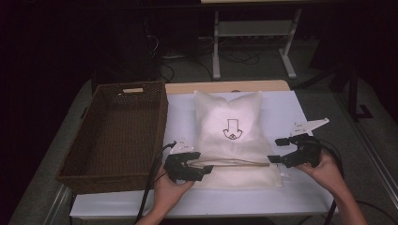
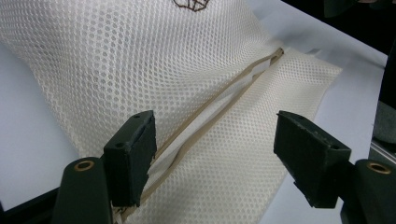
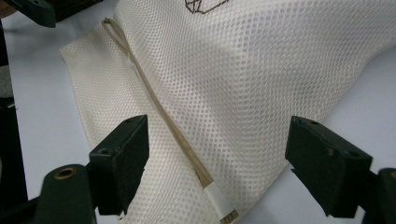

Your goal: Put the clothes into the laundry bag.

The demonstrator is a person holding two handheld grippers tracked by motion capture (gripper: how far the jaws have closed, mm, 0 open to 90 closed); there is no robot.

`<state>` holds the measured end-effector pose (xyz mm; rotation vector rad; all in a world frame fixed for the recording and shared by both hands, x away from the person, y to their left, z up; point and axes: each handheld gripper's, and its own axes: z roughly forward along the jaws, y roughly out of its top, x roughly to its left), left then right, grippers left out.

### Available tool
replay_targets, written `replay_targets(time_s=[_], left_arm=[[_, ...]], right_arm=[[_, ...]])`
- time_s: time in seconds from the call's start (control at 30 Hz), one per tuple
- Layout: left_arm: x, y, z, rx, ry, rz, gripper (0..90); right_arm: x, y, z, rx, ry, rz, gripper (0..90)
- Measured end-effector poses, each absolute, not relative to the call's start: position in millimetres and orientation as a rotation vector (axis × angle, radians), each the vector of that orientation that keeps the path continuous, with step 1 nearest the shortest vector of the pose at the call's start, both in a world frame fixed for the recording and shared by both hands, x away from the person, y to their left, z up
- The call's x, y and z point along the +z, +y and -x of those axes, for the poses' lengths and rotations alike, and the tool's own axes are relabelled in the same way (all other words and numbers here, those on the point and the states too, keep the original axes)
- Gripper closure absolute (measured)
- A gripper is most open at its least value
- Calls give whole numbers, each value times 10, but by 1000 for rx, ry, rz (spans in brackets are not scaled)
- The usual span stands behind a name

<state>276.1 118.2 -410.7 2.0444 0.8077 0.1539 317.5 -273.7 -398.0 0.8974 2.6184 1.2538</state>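
- Mesh laundry bag (image 1: 228,136), cream-white with a small dark emblem (image 1: 231,129) on its front, lies flat on the white counter (image 1: 291,197), just right of the brown wicker basket (image 1: 117,136).
- Its tan zipper (image 1: 234,163) runs across the near end of the bag; in the left claw's view the zipper (image 2: 219,105) gapes partly apart, white showing between the two tan edges.
- Left claw (image 1: 199,166) sits at the zipper's left end, released: its jaws stand wide apart over the mesh, one pad just beside the zipper line, nothing pinched.
- Right claw (image 1: 277,150) hovers at the bag's right near corner, also released; the zipper (image 3: 163,112) and mesh lie between its spread jaws, untouched.
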Motion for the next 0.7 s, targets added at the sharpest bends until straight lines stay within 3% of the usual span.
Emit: replay_targets(time_s=[0.7], left_arm=[[-4239,1319,-2527,182,783,-2057,292]], right_arm=[[-4194,-2892,-2909,1267,2603,-954,209]])
